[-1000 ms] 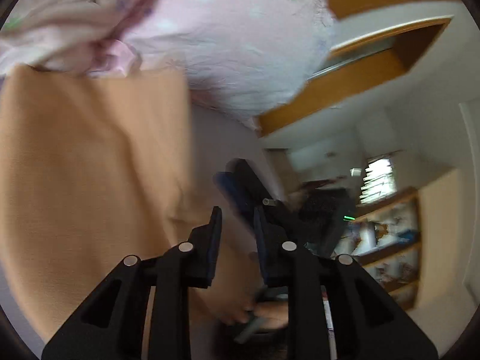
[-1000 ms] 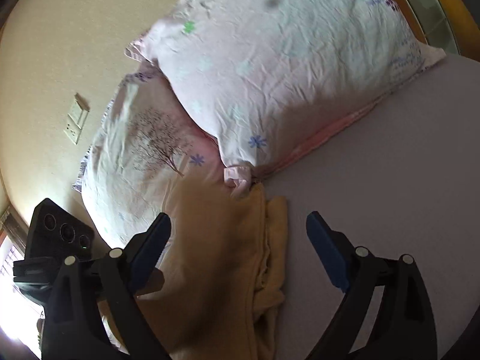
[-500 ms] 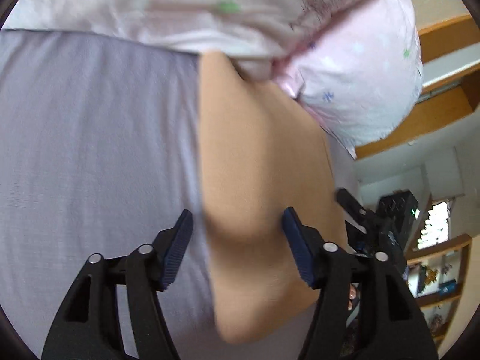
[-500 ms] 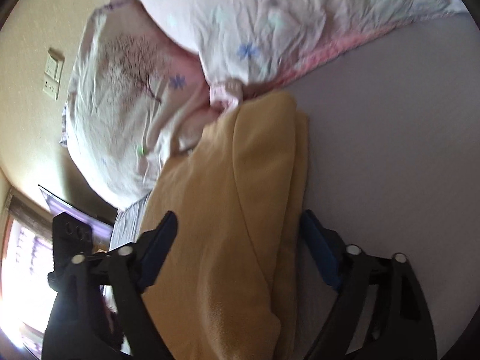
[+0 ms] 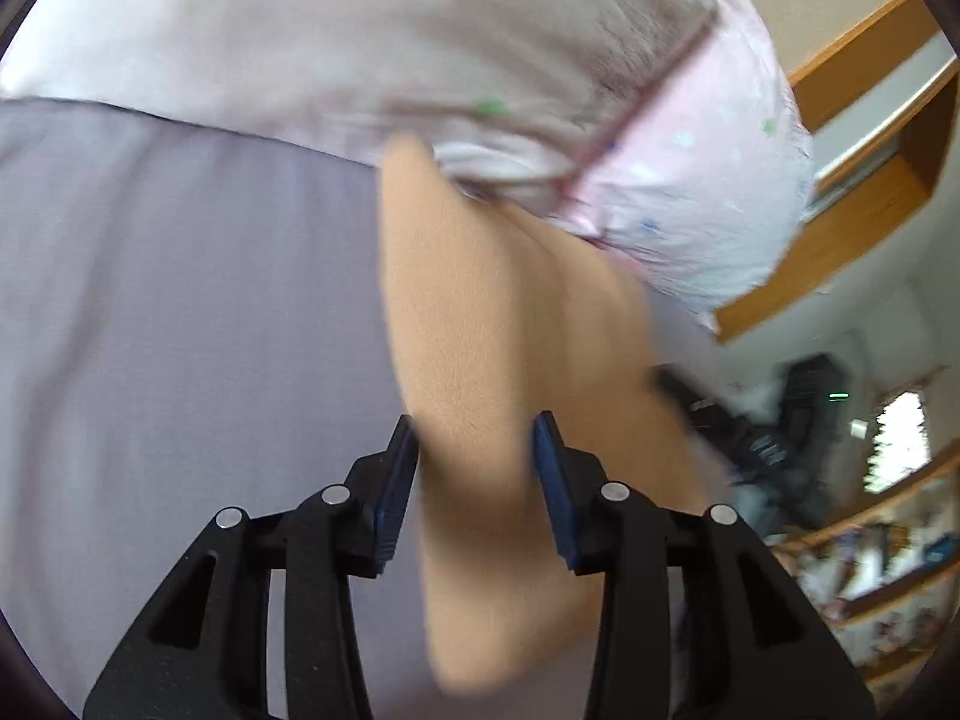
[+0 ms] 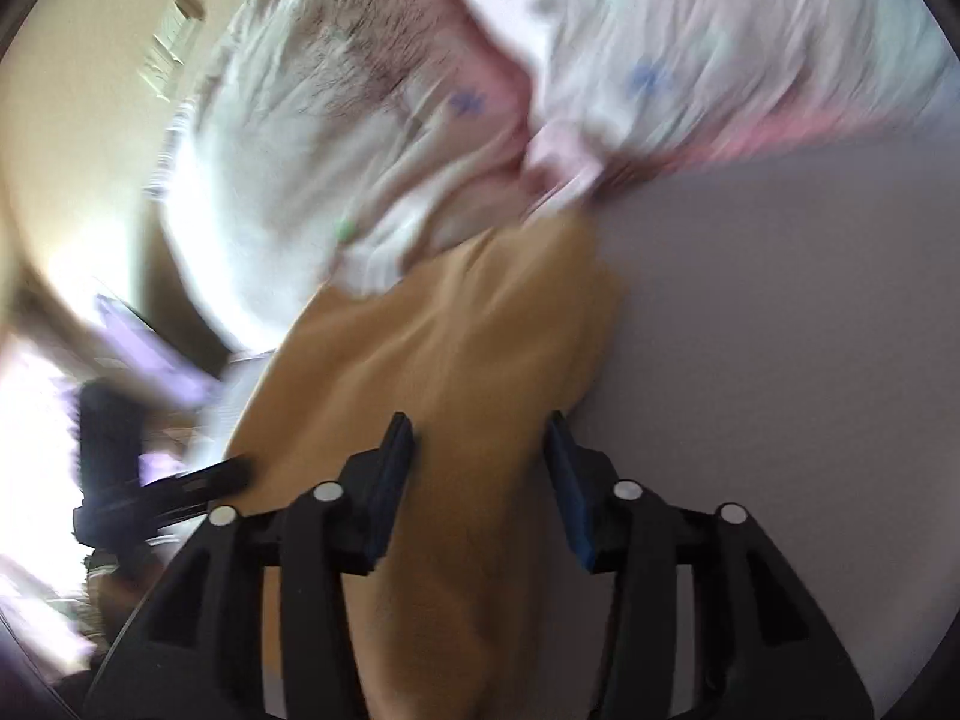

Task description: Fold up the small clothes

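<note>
A tan, soft garment [image 5: 492,360] lies folded lengthwise on the grey bed sheet [image 5: 180,312], its far end against the pillows. My left gripper [image 5: 477,456] is open, its jaws on either side of the garment's left edge near the close end. In the right wrist view the same garment [image 6: 456,372] runs under my right gripper [image 6: 480,450], which is open with its jaws astride the cloth's right part. The other gripper shows as a dark blurred shape in each view [image 5: 750,438] [image 6: 156,480]. Both views are motion-blurred.
Two pink-and-white floral pillows [image 5: 420,48] [image 6: 720,48] lie at the head of the bed. A wooden headboard [image 5: 840,222] and shelves [image 5: 888,540] stand to the right. A wall socket [image 6: 174,36] is on the beige wall. Grey sheet [image 6: 780,360] stretches right of the garment.
Both grippers have swung down toward the near end of the garment. The left opened from nearly shut, then both jaw gaps narrowed around the cloth's edges.
</note>
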The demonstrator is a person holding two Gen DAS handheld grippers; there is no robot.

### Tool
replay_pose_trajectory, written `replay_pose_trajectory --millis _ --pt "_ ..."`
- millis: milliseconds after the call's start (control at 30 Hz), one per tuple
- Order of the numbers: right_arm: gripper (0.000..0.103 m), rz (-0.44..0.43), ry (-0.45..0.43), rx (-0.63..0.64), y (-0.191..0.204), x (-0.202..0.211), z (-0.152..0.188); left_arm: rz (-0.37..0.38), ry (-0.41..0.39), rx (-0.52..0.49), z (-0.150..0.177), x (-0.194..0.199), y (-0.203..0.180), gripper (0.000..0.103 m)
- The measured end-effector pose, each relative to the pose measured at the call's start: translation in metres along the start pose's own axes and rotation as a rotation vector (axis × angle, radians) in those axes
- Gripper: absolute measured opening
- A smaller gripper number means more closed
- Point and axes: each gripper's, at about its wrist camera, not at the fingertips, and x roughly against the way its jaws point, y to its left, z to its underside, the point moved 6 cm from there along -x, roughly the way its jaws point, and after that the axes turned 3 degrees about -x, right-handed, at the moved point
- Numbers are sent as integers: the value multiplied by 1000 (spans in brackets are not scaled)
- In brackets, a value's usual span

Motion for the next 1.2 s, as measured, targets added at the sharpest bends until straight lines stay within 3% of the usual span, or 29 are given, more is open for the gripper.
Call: replay_pose_trajectory --millis 33,100,133,200,300,400,433,467,533,600,633,667,767,833,967,1200 --pt "74 -61 -34 0 10 18 0 -18 -29 -21 2 12 0 41" --pt "83 -251 -6 -4 36 45 12 -35 -103 -104 14 44 -12 52" --pt "86 -337 40 -5 51 53 23 -17 -118 -132 18 51 -19 63" --pt "87 -389 103 -11 66 55 40 47 -119 -199 31 57 -45 71" --pt "87 -383 189 -85 63 41 61 86 -76 -290 47 37 -80 83" --pt "85 -267 249 -202 35 16 71 15 -1 -321 57 2 -85 84" --pt "76 -245 266 -229 27 12 74 -46 51 -331 63 -14 -80 83" --pt "74 -241 264 -241 22 16 78 -92 82 -338 68 -22 -74 81" --pt "82 -201 222 -174 28 40 80 -89 53 -352 75 -13 -73 81" --pt "101 -117 144 -57 37 68 82 -84 13 -348 82 10 -71 83" --pt "101 -74 110 -8 39 79 84 -101 -4 -343 84 19 -69 90" --pt "101 16 72 63 43 93 90 -145 -30 -331 86 29 -64 100" --pt "101 228 63 175 38 108 110 -320 -57 -307 94 42 -45 102" --pt "101 273 83 200 35 101 122 -398 -28 -302 97 36 -39 102" --pt "101 330 157 217 36 68 133 -428 45 -302 99 11 -31 102" --pt "101 402 179 282 46 41 147 -477 71 -324 103 0 -26 102"
